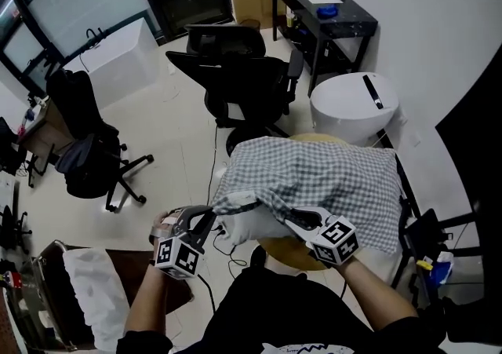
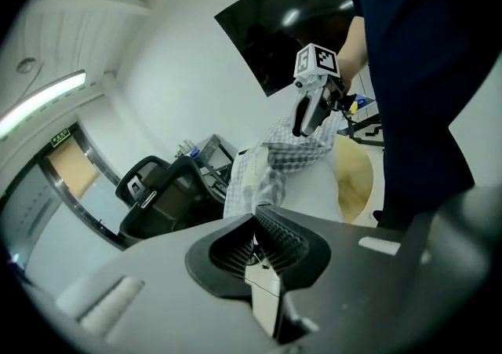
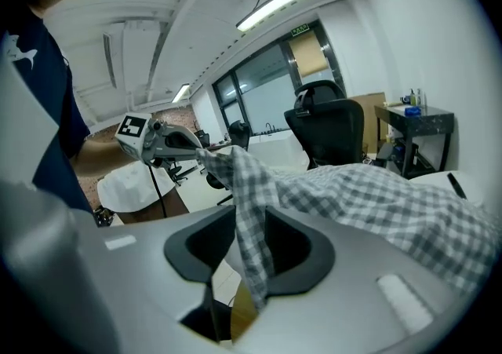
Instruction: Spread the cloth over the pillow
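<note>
- Pale floor (image 1: 180, 148) fills the head view, with black office chairs (image 1: 243, 78) and a dark desk (image 1: 329, 15) against the far wall.
- Closer to me in that view, the pillow (image 1: 251, 227) lies on a round wooden table (image 1: 286, 254). The checked cloth (image 1: 329, 176) covers most of it, and I see only the near white end of the pillow uncovered.
- Also in the head view, my left claw (image 1: 212, 214) reaches the near left corner of the cloth, and my right claw (image 1: 292, 217) sits at its near edge.
- From the left gripper view, the left claw's jaws are pressed together. The cloth runs down from the pillow right to their tips, with the other claw beyond it at the cloth's edge.
- From the right gripper view, the right claw's jaws stand apart. A fold of the cloth hangs loosely between them, and I see a gap on either side of it.
- That same view shows the cloth stretching across to the left claw, which is clamped on its corner.
</note>
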`<state>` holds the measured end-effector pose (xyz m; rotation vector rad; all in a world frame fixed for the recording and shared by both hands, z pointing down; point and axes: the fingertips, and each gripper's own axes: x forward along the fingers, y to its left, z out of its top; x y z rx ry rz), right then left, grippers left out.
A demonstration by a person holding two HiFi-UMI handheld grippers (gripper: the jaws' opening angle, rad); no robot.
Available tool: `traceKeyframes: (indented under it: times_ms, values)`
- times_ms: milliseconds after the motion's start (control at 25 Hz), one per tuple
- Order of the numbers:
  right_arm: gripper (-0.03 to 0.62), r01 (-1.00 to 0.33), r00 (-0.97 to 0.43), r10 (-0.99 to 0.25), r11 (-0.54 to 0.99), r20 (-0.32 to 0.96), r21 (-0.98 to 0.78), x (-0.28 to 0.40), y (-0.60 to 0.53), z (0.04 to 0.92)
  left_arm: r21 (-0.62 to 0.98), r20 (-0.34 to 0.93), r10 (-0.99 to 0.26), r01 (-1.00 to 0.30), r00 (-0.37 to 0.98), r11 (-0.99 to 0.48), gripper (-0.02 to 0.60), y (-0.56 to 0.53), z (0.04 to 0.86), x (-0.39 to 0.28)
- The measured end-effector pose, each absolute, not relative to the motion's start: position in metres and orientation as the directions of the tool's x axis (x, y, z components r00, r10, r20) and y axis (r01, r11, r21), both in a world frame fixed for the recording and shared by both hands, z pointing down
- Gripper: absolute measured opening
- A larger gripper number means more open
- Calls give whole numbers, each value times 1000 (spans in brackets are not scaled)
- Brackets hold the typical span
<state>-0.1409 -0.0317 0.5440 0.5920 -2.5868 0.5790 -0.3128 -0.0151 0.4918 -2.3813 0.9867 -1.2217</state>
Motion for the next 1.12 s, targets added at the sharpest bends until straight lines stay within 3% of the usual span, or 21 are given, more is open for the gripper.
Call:
traceKeyframes:
  times_ms: [320, 600, 760, 840, 960, 1120]
  values:
    - [135, -373, -798, -284, 926, 531, -66, -159, -9, 536, -474, 646, -665, -487, 374, -734, 3, -18, 505, -360]
    - [158, -192, -758, -218, 975, 615, 109, -194, 27, 548, -548, 675, -642, -337, 362, -766, 2, 4, 514, -359]
    - [172, -161, -682, -294, 953, 670, 255, -197, 23, 576, -570, 670, -647, -305, 365, -763, 2, 15, 509, -359]
    - [153, -159, -648, -338, 936, 682, 313, -196, 17, 582, -575, 669, -648, -300, 363, -761, 2, 16, 508, -361]
    - [9, -173, -659, -317, 946, 682, 273, -195, 19, 581, -582, 672, -649, -286, 357, -761, 2, 17, 507, -367]
    - [9, -160, -713, -252, 967, 654, 199, -195, 33, 559, -593, 679, -646, -257, 350, -763, 1, 21, 505, -375]
